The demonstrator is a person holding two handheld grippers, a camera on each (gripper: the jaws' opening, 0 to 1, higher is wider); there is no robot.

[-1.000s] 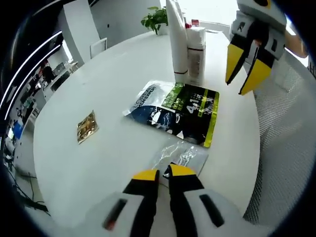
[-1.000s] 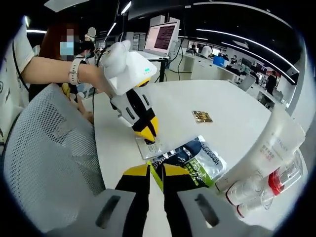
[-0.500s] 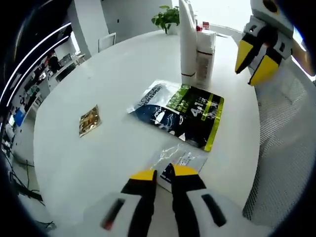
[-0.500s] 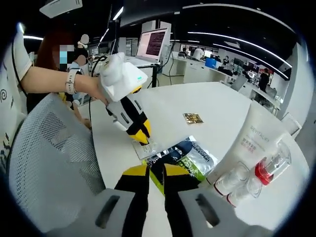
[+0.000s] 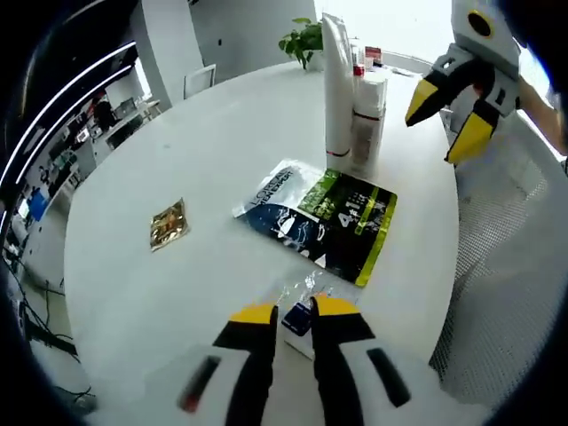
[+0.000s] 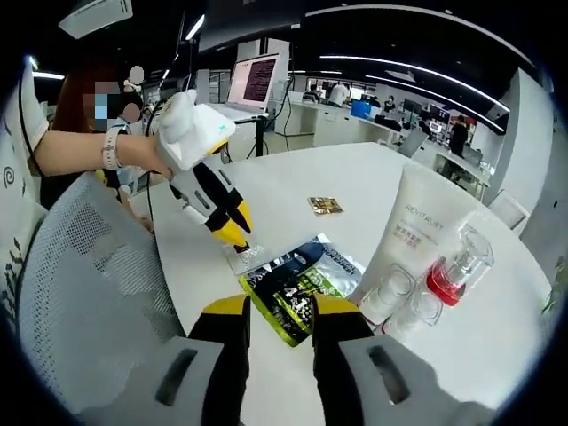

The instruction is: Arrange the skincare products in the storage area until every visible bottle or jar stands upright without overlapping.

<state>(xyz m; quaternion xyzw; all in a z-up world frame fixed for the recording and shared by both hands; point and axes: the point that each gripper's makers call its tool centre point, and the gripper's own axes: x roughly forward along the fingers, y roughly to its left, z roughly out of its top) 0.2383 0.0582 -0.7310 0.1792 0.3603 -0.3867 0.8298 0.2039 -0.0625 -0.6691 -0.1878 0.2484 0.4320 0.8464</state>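
A tall white tube (image 5: 335, 80) (image 6: 413, 240) stands upright at the table's far side. Touching it are a pale bottle (image 5: 368, 102) and clear containers, one with a red part (image 6: 453, 271). A dark and green pouch (image 5: 324, 217) (image 6: 297, 284) lies flat in front of them. My left gripper (image 5: 293, 311) (image 6: 238, 238) is shut on the edge of a clear sachet (image 5: 311, 288) (image 6: 246, 258) resting on the table. My right gripper (image 6: 280, 306) (image 5: 444, 124) hangs open above the table edge, holding nothing.
A small gold sachet (image 5: 169, 224) (image 6: 326, 205) lies apart on the round white table (image 5: 204, 133). A potted plant (image 5: 302, 40) stands at the far rim. A white mesh chair (image 5: 506, 266) (image 6: 80, 293) sits close to the table edge. A person's arm (image 6: 89, 151) holds the left gripper.
The right gripper's jaws have spread from nearly shut to open and it has drawn back from the pouch. The left gripper stays on the clear sachet. Both views shifted.
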